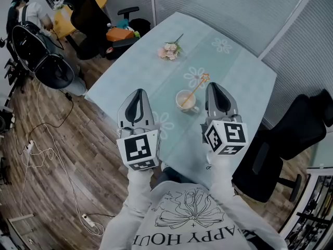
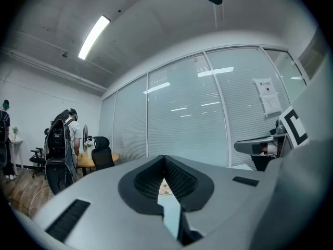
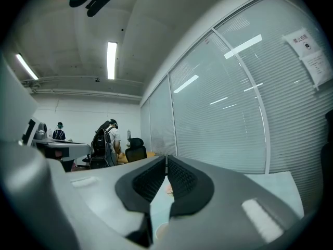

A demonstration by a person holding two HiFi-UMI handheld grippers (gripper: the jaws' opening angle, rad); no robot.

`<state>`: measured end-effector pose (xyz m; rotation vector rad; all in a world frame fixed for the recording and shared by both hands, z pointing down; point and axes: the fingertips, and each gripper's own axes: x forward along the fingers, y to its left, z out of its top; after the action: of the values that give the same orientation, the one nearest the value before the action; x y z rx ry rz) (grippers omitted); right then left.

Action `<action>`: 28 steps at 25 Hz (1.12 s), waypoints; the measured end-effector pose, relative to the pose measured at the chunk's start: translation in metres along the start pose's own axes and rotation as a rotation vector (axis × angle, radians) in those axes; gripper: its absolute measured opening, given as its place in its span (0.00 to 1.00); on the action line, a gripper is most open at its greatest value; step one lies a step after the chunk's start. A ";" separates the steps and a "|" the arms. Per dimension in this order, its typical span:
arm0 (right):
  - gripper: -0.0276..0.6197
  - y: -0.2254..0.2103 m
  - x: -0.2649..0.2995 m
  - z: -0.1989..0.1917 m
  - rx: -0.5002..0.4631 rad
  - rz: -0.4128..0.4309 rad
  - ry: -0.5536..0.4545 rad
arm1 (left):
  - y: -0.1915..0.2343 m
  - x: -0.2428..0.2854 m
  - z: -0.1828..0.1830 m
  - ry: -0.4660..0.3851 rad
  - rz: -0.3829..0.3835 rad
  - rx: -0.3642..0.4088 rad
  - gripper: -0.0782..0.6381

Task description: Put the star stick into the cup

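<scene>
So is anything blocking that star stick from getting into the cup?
Nothing visible does. The star stick already sits in the cup, its star end leaning out over the rim toward the far side of the table.

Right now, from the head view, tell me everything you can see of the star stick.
The star stick is a thin, orange-gold rod with a small star-like head at its top end. It stands slanted in the cup: lower end inside, shaft leaning on the rim, head pointing up and away over the table. Only the cup seems to touch it. The right hand-held gripper is close beside the head, jaws together with nothing between them. Finer detail is too small to tell.
</scene>
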<state>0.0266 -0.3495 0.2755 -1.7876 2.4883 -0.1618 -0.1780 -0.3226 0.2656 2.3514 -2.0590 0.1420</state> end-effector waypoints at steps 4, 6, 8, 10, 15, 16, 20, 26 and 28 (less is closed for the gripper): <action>0.06 0.003 -0.004 0.002 -0.004 -0.001 -0.005 | 0.003 -0.004 0.006 -0.014 0.010 0.002 0.12; 0.06 0.004 -0.004 0.004 -0.008 -0.001 -0.007 | 0.004 -0.005 0.008 -0.019 0.012 0.001 0.12; 0.06 0.005 -0.004 0.004 -0.006 0.000 -0.009 | 0.005 -0.006 0.007 -0.019 0.011 -0.002 0.12; 0.06 0.005 -0.005 0.005 -0.001 -0.001 -0.008 | 0.006 -0.007 0.009 -0.020 0.015 -0.002 0.12; 0.06 0.005 -0.007 0.005 -0.002 0.000 -0.005 | 0.004 -0.009 0.009 -0.018 0.011 -0.007 0.12; 0.06 0.005 -0.008 0.005 -0.003 0.001 -0.005 | 0.003 -0.010 0.008 -0.018 0.010 -0.006 0.12; 0.06 0.004 -0.009 0.003 -0.005 0.005 -0.001 | 0.002 -0.012 0.004 -0.012 0.010 -0.003 0.12; 0.06 0.004 -0.009 0.002 -0.010 0.006 0.004 | 0.005 -0.012 0.002 -0.007 0.017 -0.005 0.12; 0.06 0.004 -0.008 0.003 -0.010 0.005 0.005 | 0.006 -0.012 0.003 -0.007 0.017 -0.004 0.12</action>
<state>0.0261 -0.3405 0.2723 -1.7869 2.5018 -0.1541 -0.1854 -0.3117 0.2616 2.3358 -2.0811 0.1306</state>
